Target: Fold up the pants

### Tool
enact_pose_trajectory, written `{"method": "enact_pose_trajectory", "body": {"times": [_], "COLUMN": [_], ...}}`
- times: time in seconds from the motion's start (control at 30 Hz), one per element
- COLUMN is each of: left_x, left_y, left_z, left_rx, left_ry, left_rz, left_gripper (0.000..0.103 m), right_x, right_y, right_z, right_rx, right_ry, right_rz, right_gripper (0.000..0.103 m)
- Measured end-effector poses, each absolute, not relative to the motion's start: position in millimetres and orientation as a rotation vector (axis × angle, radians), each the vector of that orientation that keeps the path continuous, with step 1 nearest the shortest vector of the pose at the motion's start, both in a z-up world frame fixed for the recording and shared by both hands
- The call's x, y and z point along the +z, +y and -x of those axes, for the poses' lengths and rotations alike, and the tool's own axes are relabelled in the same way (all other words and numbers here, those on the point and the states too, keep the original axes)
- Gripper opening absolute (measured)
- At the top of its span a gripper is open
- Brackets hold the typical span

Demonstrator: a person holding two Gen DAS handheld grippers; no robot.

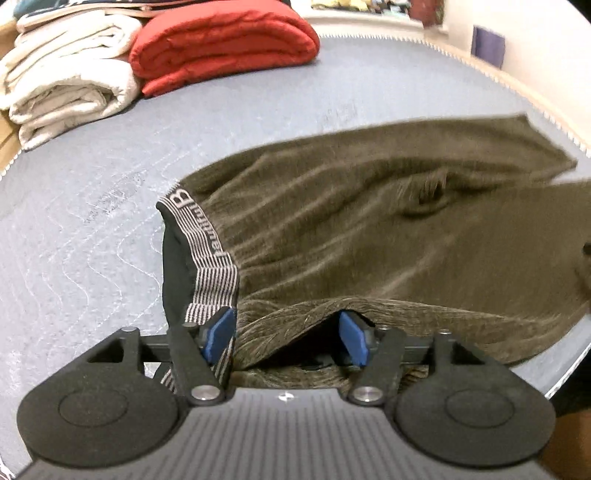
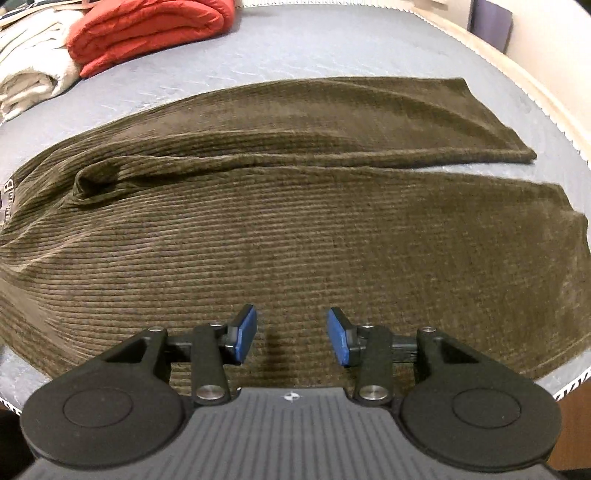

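Olive-brown corduroy pants [image 1: 351, 221] lie spread on a grey quilted bed, legs running to the right. Their striped elastic waistband [image 1: 207, 254] with white lettering is at the left. My left gripper [image 1: 286, 334] is open at the near waistband corner; bunched corduroy lies between its blue pads [image 1: 218, 332], which stand wide apart. In the right wrist view the pants [image 2: 295, 229] fill the middle, both legs side by side. My right gripper [image 2: 291, 334] is open and empty, just above the near leg's edge.
A folded red blanket [image 1: 221, 40] and folded cream blankets [image 1: 66, 77] are stacked at the back left; they also show in the right wrist view [image 2: 147, 29]. The bed's piped edge [image 2: 546, 122] curves along the right, a cream wall beyond it.
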State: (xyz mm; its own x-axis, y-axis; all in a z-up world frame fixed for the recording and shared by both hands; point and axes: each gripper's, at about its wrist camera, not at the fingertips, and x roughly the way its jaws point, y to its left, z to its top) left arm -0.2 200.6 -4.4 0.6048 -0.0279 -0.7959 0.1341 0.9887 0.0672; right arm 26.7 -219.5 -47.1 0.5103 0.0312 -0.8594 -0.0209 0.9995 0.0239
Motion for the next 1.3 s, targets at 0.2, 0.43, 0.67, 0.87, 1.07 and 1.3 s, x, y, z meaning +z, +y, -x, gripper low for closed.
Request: {"method": "enact_pose_trajectory", "body": {"times": [0.2, 0.43, 0.67, 0.87, 1.07, 1.3], "left_x": [13, -59, -13, 22, 18, -13], "left_y": [213, 225, 219, 209, 184, 191], "left_z": [7, -11, -3, -28, -97, -214], "left_rx": [-0.267, -0.087, -0.102, -0.068, -0.052, 0.053], "left_ry": [0.907, 1.306, 1.047, 0.821, 0.809, 0.846], "left_rz": [0.044, -0.034, -0.01, 0.094, 0.036, -0.028], "left_gripper": [0.081, 0.04, 0.054, 0.033, 0.014, 0.033], "right_x": [-49, -50, -44, -28, -10, -7], "right_y": [-217, -212, -207, -204, -211, -223], "right_z": [-29, -32, -32, -33, -44, -67], "right_rx": [0.05, 0.083, 0.097, 0.113, 0.113, 0.151], "right_ry": [1.036, 1.037, 1.019, 0.941, 0.836, 0.824], "right_rz": [-0.011, -0.01, -0.03, -0.079, -0.144, -0.188], "right_gripper": [0.046, 0.046, 0.046, 0.046, 0.026, 0.016]}}
